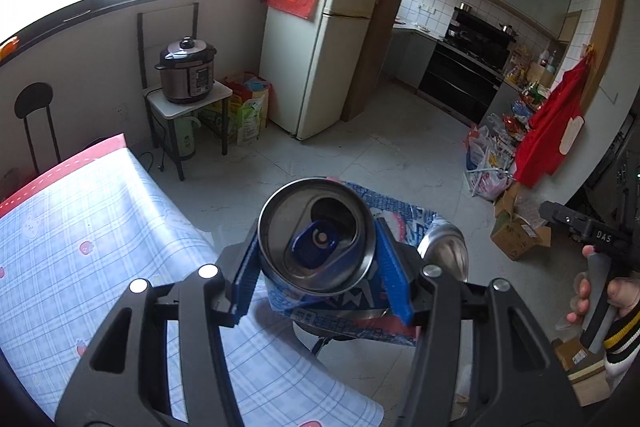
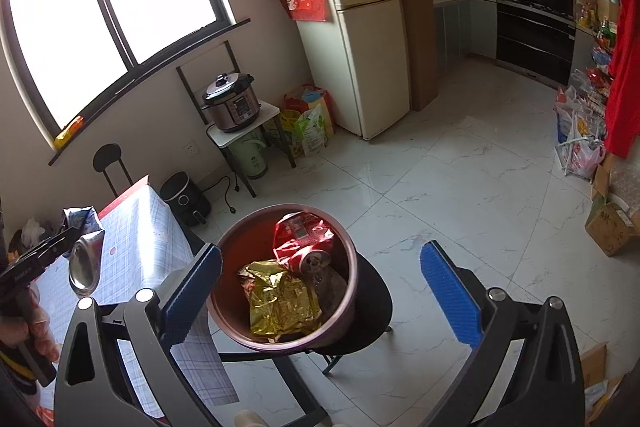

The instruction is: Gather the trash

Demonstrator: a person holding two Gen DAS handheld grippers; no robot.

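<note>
A blue-and-silver aluminium drink can (image 1: 316, 239) sits clamped between the blue ribbed pads of the left gripper (image 1: 320, 267). Its jaws are about half open and pressed against the can's sides. The can stands with its long axis running toward the camera, its opened top and blue pull tab facing the lens. It hangs just past the edge of the worktop with the blue checked cloth (image 1: 80, 227).

The right gripper (image 2: 320, 291) has its jaws spread wide with nothing between them. Below it, a round maroon plastic bin (image 2: 352, 267) rests on a black stool (image 2: 376, 311) and contains a crumpled gold foil wrapper (image 2: 280, 299), a red foil packet (image 2: 300, 231) and a red drink can (image 2: 308, 261) lying on its side.
</note>
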